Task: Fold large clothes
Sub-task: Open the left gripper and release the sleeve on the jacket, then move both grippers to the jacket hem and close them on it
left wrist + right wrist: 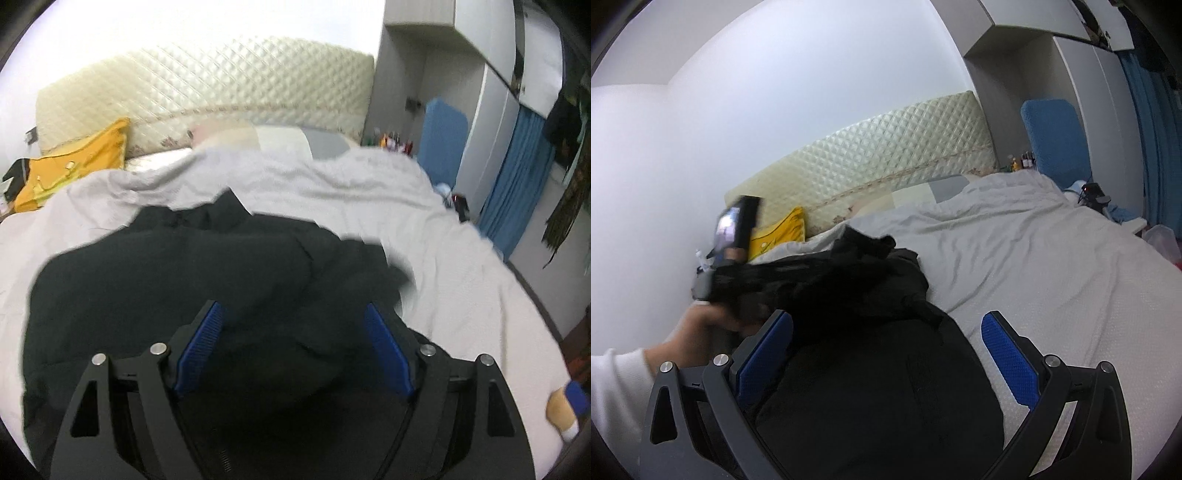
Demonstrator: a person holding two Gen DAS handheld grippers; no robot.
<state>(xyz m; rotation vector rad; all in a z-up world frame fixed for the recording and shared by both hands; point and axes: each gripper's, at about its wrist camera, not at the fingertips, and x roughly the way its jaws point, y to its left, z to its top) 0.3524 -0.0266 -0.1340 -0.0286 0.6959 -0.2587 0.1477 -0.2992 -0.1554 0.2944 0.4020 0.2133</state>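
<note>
Black padded jacket point(177, 280) lying rumpled on the pale grey bedsheet point(424, 221), both grippers hanging open over it.

So the left gripper point(291, 314) has its blue ribbed pads spread wide with nothing pinched, just dark fabric under the gap. The right gripper point(886, 325) is the same deal, jaws wide apart, left pad over the jacket and the right pad over bare sheet, gripping nothing. In the right wrist view you can see a blurred hand point(713, 325) in a white sleeve point(617, 384) at the jacket's left edge, right by a bunched-up part of it. Behind the bed is a cream quilted headboard point(221, 85), with a yellow cushion point(74, 158) against it on the left.
</note>
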